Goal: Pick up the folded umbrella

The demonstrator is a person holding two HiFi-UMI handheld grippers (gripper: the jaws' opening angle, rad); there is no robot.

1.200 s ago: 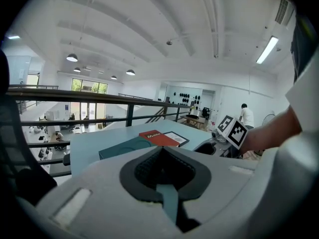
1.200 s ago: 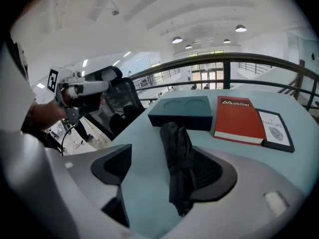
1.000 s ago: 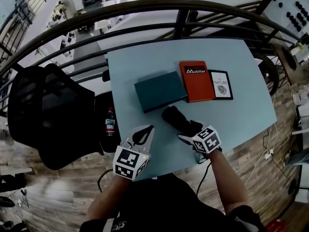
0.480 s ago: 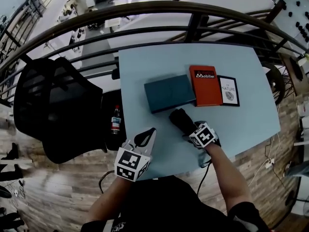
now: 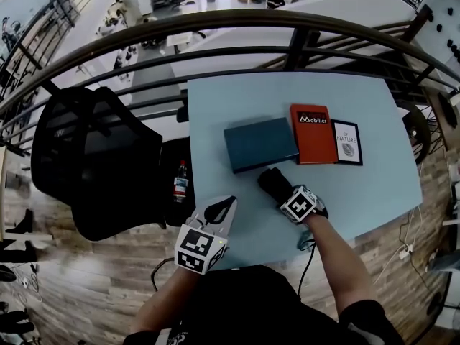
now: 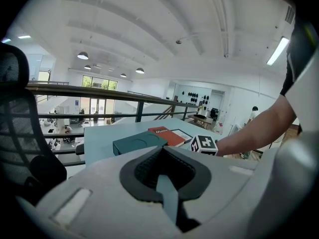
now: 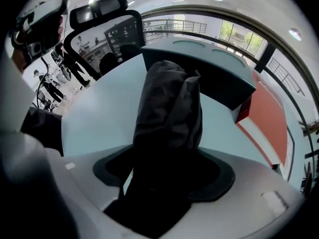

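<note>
The folded umbrella [image 5: 272, 182] is a black bundle lying on the light blue table [image 5: 366, 192], just in front of a teal box [image 5: 260, 144]. My right gripper [image 5: 285, 195] points steeply down over the umbrella's near end. In the right gripper view the umbrella [image 7: 169, 103] fills most of the gap of the right gripper [image 7: 164, 178]. Its jaws have just been closing around the bundle, and a sliver of table still shows beside it. My left gripper [image 5: 224, 205] hovers at the table's near left edge, shut and holding nothing; the left gripper [image 6: 167, 183] looks across the table.
A red book [image 5: 313, 134] and a white framed book [image 5: 347, 142] lie right of the teal box. A black mesh chair [image 5: 93, 164] stands left of the table, with a bottle [image 5: 180, 185] beside it. A dark curved railing [image 5: 215, 27] runs behind the table.
My right gripper has dropped down and tilted steeper over the umbrella's near end. The left gripper has stayed near the table's front edge.
</note>
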